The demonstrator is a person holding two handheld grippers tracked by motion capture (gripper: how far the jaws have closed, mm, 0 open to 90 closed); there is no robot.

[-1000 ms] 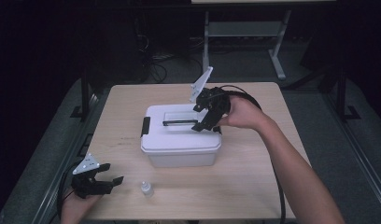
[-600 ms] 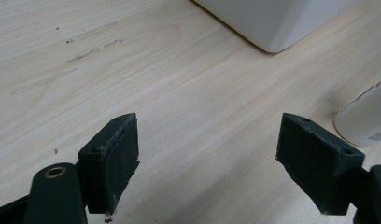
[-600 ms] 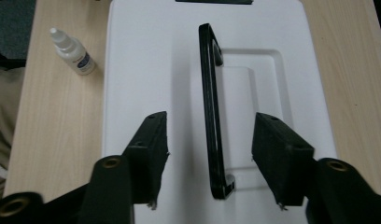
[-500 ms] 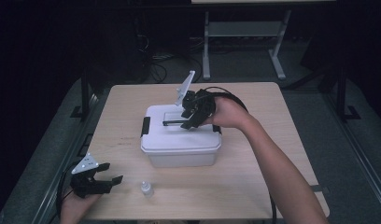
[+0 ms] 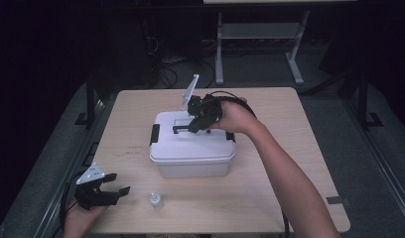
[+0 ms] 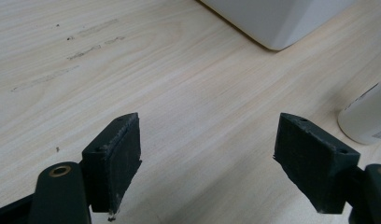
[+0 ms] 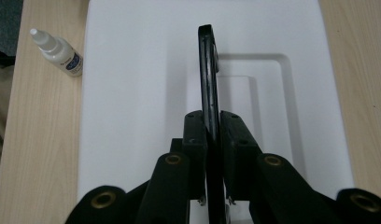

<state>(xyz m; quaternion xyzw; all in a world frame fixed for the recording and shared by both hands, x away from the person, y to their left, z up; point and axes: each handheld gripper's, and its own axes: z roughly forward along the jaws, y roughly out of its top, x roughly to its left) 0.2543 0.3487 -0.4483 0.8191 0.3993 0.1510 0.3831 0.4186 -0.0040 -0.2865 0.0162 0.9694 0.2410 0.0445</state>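
A white lidded box (image 5: 190,151) stands mid-table, its black carry handle (image 5: 180,129) raised on edge above the lid. My right gripper (image 5: 194,127) reaches in from the right over the lid. Its jaws have just been closing, and they are now shut on the handle (image 7: 207,60), which runs straight between the pads (image 7: 194,135) across the white lid (image 7: 132,93). My left gripper (image 5: 118,191) rests open at the table's front left, nothing between its pads (image 6: 116,154). A small white dropper bottle (image 5: 156,200) stands just right of it, apart from the jaws.
A black latch (image 5: 154,134) clips the box's left end. The bottle (image 6: 366,116) and the box corner (image 6: 277,18) lie ahead of the left gripper. Bare wood table (image 5: 290,114) surrounds the box. A metal stand (image 5: 260,34) is on the dark floor behind.
The right gripper has moved left across the lid and down onto the handle, and its jaws have gone from wide open to shut on it. The left gripper has stayed still.
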